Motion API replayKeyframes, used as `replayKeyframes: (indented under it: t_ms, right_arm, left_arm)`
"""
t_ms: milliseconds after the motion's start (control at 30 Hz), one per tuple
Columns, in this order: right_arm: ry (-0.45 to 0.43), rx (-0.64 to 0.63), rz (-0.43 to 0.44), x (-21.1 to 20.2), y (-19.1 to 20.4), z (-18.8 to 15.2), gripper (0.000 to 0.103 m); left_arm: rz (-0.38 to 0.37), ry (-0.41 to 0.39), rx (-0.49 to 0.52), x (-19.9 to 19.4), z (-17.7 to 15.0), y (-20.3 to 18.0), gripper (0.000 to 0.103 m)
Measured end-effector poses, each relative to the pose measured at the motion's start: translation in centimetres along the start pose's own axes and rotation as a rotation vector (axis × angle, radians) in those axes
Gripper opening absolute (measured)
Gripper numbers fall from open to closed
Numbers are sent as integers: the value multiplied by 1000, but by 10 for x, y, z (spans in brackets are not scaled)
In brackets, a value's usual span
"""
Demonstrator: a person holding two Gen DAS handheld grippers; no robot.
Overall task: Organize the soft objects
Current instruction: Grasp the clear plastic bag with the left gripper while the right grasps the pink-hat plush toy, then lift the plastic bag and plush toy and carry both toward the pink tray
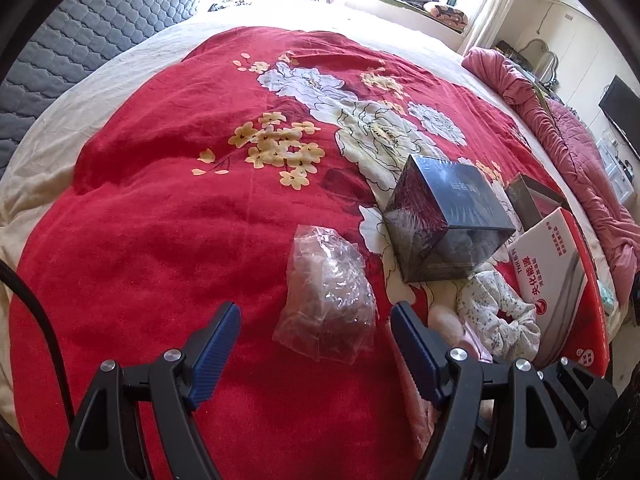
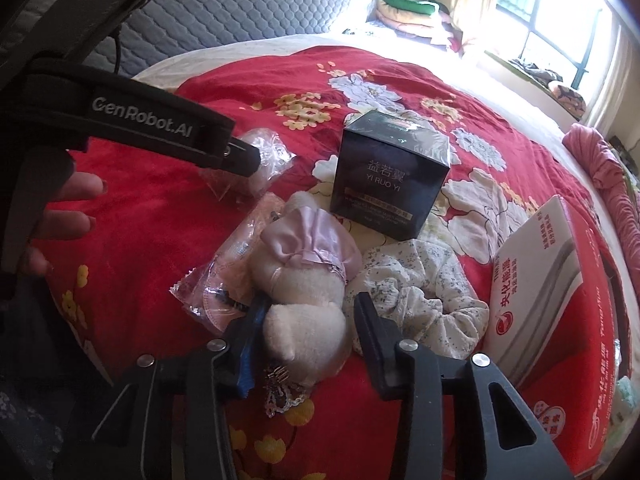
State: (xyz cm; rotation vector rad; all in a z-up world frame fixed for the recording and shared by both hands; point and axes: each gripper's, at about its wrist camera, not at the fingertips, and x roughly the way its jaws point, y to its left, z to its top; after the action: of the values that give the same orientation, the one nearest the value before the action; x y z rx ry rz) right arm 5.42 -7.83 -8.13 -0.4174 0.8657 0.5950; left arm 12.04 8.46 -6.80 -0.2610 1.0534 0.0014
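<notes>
A clear plastic bag with something pale inside (image 1: 328, 296) lies on the red floral blanket (image 1: 168, 208). My left gripper (image 1: 316, 320) is open, its jaws on either side of the bag's near end, just above it. The bag also shows in the right wrist view (image 2: 264, 160), partly behind the left gripper. My right gripper (image 2: 308, 316) is open around a cream plush toy (image 2: 308, 320) with a pink satin dress; whether the pads touch it is unclear. A white floral scrunchie (image 2: 424, 292) lies right of the toy, and also shows in the left wrist view (image 1: 496, 312). A pink packet in clear wrap (image 2: 224, 280) lies left of the toy.
A dark gift box (image 2: 390, 176) stands beyond the toy, also in the left wrist view (image 1: 444, 220). A red-and-white carton (image 2: 552, 292) lies at the right. A grey quilted headboard (image 2: 240, 4) and a pink quilt (image 1: 568, 148) border the bed.
</notes>
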Motion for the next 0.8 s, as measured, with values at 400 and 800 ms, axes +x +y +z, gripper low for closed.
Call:
replayKeyframes:
  t_ms: [400,800]
  right_arm:
    - [-45,142,87,-11,-25,0,37]
    - [-132,200,147,-41,-32,0,37]
  left_arm:
    - [-43,15,5,30,3,-2,52]
    - [-74,-85,-9,-13,-6,-1,50]
